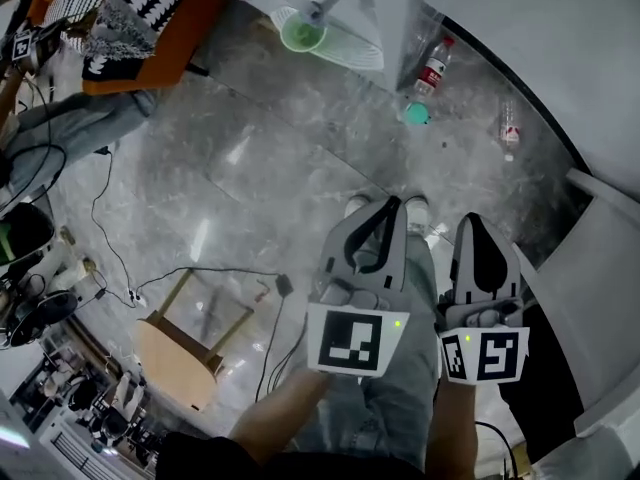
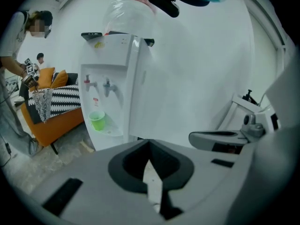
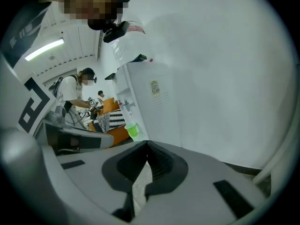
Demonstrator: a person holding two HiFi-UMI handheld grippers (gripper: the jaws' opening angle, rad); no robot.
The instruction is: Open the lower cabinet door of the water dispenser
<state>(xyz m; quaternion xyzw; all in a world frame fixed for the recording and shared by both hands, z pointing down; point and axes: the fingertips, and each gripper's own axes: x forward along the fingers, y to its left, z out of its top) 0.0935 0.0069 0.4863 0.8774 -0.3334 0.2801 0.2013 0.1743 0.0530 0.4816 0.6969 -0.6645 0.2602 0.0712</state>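
Left gripper (image 2: 149,143): jaws together, empty.
Right gripper (image 3: 147,144): jaws together, empty.
Water dispenser (image 2: 115,74): upper left of the left gripper view, well apart; its lower door is mostly hidden.
Risk: the closed jaws may slip off the door edge or knock the green cup (image 2: 97,121).

Left gripper (image 1: 392,208) and right gripper (image 1: 470,222) side by side, tilted forward and down; both pairs of jaws closed tip to tip, empty; bare forearms (image 1: 285,413) trailing behind.

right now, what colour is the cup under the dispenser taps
Bright green: the small plastic cup shows best in the left gripper view.
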